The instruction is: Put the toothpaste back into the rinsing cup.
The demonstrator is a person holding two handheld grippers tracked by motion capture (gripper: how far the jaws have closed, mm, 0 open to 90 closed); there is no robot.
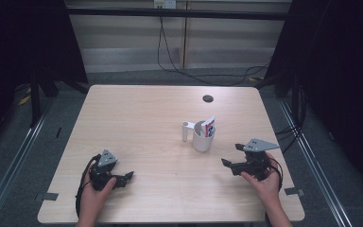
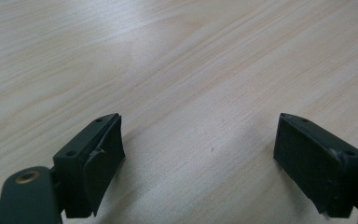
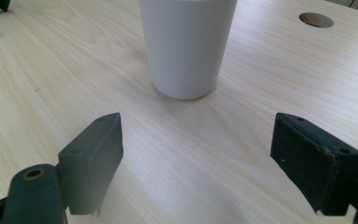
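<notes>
A white cup (image 1: 202, 137) stands upright right of the table's middle, with a red, white and blue tube (image 1: 210, 126) sticking out of it. A thin white upright piece (image 1: 185, 131) stands just left of the cup. My right gripper (image 1: 233, 157) rests near the front right, open and empty, pointing left toward the cup. In the right gripper view the cup (image 3: 186, 44) stands a short way beyond the parted jaws. My left gripper (image 1: 125, 178) lies at the front left, open, with bare wood between its fingers (image 2: 93, 161).
The wooden table (image 1: 137, 118) has a round cable hole (image 1: 208, 98) near its far right edge. Black cables trail on the floor behind it. Dark frame posts stand to both sides.
</notes>
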